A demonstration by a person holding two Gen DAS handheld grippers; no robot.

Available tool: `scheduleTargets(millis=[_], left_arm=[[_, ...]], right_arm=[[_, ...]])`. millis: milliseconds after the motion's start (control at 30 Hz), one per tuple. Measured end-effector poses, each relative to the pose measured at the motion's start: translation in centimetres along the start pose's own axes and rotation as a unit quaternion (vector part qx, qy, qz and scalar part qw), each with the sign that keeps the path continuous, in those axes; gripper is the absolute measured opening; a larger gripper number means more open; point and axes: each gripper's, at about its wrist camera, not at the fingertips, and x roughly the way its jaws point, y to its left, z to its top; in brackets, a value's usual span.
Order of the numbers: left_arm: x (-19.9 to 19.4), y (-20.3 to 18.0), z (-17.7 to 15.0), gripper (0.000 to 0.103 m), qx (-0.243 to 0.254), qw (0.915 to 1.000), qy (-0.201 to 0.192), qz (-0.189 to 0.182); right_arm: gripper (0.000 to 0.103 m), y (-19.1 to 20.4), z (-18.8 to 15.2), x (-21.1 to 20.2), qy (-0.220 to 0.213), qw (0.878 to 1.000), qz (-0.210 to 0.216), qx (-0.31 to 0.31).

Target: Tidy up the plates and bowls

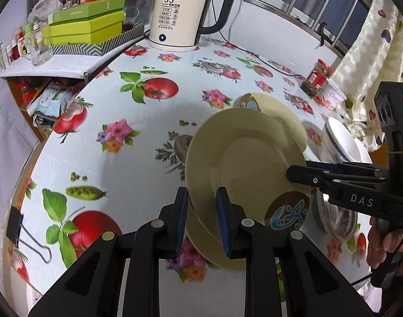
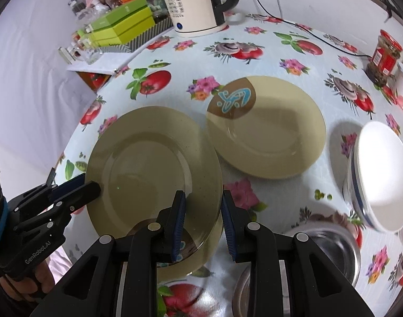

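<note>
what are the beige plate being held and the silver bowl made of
Beige plate: probably glazed ceramic or melamine; smooth, opaque, faintly speckled, soft sheen. Silver bowl: likely stainless steel; grey metallic surface with blurred mirror-like reflections.

Held plate (image 2: 153, 163) is clamped at opposite rims between left tool (image 2: 91, 185) and right tool (image 2: 202, 224), above a lower plate (image 2: 201, 248) on the worktop (image 2: 280, 206). Second plate (image 2: 267, 129) lies beyond right tool, bowl stack (image 2: 381, 174) to its right, kettle (image 2: 193, 2) far behind.
</note>
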Motion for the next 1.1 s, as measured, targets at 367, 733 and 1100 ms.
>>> scheduleTargets(millis=[367, 733, 1100], left_arm=[[0.5, 0.0, -1.5, 0.023, 0.003, 0.9998, 0.018, 0.006], [1.0, 0.1, -2.1, 0.023, 0.002, 0.9995, 0.031, 0.006], [1.4, 0.0, -2.4, 0.023, 0.002, 0.9992, 0.038, 0.01]], right_arm=[[0.027, 0.3, -1.4, 0.6, 0.006, 1.0, -0.008, -0.002], [0.028, 0.3, -1.9, 1.4, 0.014, 1.0, -0.01, -0.003], [0.029, 0.4, -2.2, 1.7, 0.016, 1.0, -0.011, -0.006]])
